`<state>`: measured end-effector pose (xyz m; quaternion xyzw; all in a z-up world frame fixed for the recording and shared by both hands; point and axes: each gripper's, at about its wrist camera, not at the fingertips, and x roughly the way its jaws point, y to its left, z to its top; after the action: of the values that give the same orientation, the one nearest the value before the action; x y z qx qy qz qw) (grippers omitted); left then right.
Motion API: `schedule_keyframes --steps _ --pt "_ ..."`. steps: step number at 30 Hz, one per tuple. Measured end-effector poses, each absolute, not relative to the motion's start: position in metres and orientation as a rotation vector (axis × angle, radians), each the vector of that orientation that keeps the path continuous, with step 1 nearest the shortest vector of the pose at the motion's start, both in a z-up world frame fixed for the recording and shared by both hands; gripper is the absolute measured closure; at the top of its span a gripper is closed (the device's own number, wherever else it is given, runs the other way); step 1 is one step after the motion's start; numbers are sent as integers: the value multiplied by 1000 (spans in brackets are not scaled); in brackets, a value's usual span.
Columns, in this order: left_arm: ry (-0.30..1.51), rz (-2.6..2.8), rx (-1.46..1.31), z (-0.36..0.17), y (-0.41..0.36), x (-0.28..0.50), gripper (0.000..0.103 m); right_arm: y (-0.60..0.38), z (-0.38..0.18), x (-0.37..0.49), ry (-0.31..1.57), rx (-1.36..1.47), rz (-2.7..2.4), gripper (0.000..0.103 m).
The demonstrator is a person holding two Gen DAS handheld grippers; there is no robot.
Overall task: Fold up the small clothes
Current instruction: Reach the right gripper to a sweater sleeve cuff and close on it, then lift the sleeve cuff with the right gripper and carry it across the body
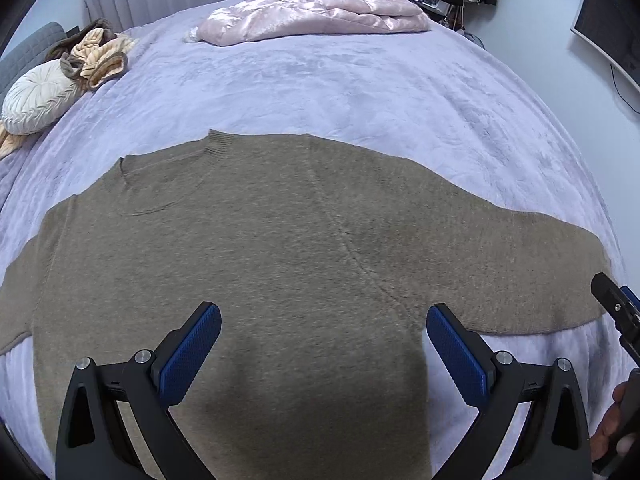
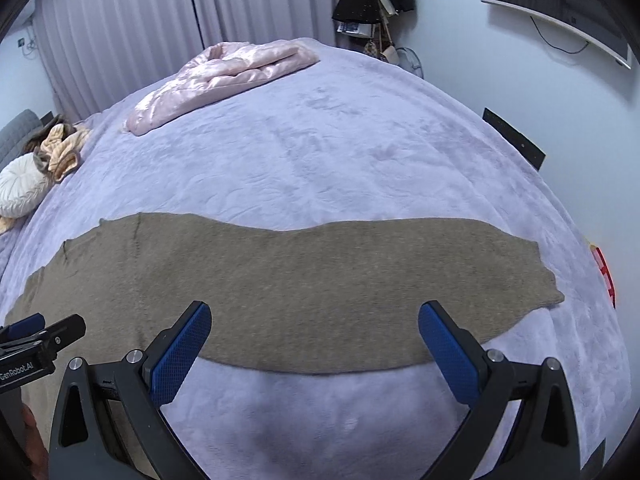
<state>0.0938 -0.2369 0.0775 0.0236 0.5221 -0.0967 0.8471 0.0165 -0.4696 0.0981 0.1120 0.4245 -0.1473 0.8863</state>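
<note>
Sweater point(image 1: 256, 264) of brown-taupe knit lies spread flat on the bed point(image 1: 340, 92), which is covered in a pale lavender plush blanket. Its ribbed collar points toward the left in my left wrist view, and one sleeve point(image 2: 360, 280) stretches out to the right across the blanket, its cuff end near the bed's right edge. My left gripper point(image 1: 323, 352) hovers over the sweater's body with its blue-padded fingers point(image 1: 188, 360) spread wide and nothing between them. My right gripper point(image 2: 314, 348) hangs over the near edge of the outstretched sleeve, fingers point(image 2: 450, 356) likewise spread apart and empty, with bare blanket showing below the sleeve's hem line. Each gripper shows at the edge of the other's view, and part of my hand point(image 1: 612, 428) is visible at the lower right of the left view. At the far end of the bed rests a folded pink satin quilt point(image 1: 316, 12), and at the far left a round white cushion point(image 1: 38, 98) sits beside a bundle of peach and brown fabric point(image 1: 98, 52).
</note>
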Motion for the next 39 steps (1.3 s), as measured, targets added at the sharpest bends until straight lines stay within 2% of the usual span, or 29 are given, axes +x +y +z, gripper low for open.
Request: schedule_keyframes --steps 5,12,16,18,19,20,22,26,33,39 --pt "1109 -229 114 70 -268 98 0 -528 87 -2 889 306 -394 0" --pt "1145 -258 117 55 -286 107 0 -608 51 -38 907 559 -479 0" --pt "1165 -263 134 47 -284 107 0 -627 51 -25 844 636 -407 2" --pt "1162 -255 144 48 -281 110 0 -633 52 -9 819 645 -361 22" --pt "1159 -250 144 49 -278 112 0 -636 52 -1 822 643 -347 50" --pt "1153 -248 136 52 -275 115 0 -638 51 6 835 633 -347 74" --pt "1150 -247 118 54 -271 120 0 -638 51 10 838 621 -351 86" --pt "1174 -241 100 45 -270 134 0 -633 64 -3 767 617 -350 95" --pt "1211 -229 145 18 -279 144 0 -639 71 -12 714 645 -336 96" --pt "1192 -292 82 34 -274 143 0 -619 95 -19 698 523 -413 97"
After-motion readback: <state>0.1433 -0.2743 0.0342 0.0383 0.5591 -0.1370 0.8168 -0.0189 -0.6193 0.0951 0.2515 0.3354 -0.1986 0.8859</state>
